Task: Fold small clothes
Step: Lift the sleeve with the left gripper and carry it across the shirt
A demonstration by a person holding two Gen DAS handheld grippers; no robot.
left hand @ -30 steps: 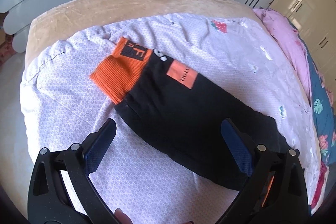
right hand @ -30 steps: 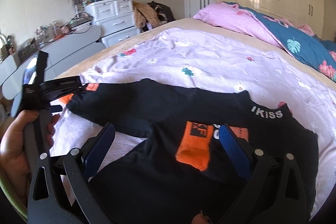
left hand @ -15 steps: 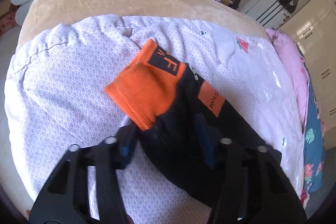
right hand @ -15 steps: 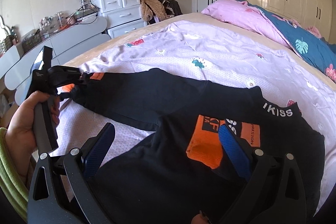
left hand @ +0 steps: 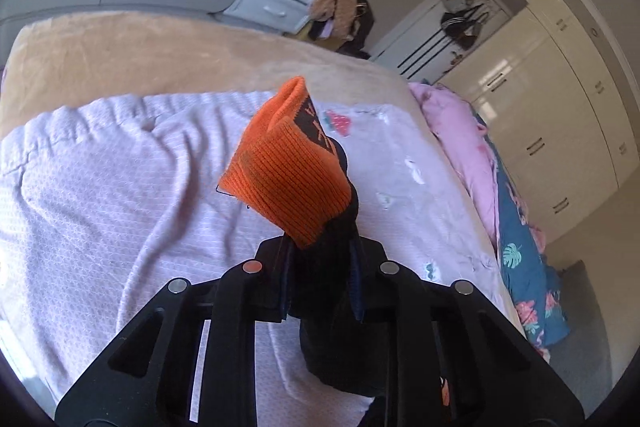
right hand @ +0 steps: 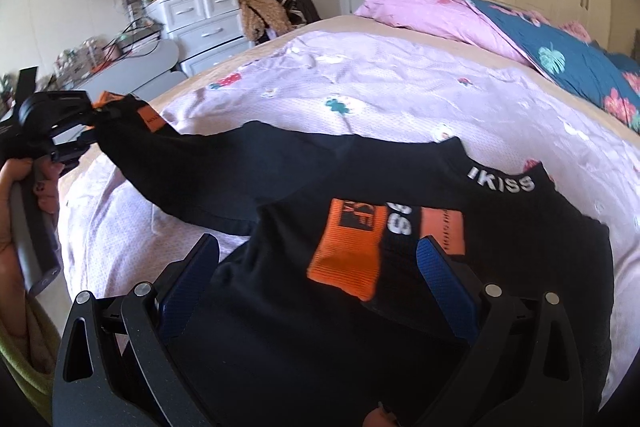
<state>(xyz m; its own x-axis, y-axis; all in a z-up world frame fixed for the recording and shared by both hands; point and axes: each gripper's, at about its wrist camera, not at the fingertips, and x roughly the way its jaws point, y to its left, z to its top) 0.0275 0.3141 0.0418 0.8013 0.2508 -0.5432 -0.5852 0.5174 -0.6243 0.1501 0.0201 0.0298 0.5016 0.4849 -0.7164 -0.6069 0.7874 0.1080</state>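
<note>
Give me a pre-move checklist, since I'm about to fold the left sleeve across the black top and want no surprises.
1. Left gripper shut on the sleeve just behind its orange cuff: ok.
2. Sleeve lifted off the purple quilt: ok.
3. Other cuff already lying folded on the shirt body: ok.
4. Right gripper open above the shirt body: ok.
5. Shirt body pinned against dragging: cannot tell.
6. Collar lying flat: ok.

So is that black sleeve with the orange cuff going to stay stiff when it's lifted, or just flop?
Probably flop: the sleeve sags between the left gripper and the shirt body. The ribbed orange cuff stands up, so seems firmer. Likely light; it lifts without dragging the shirt.
</note>
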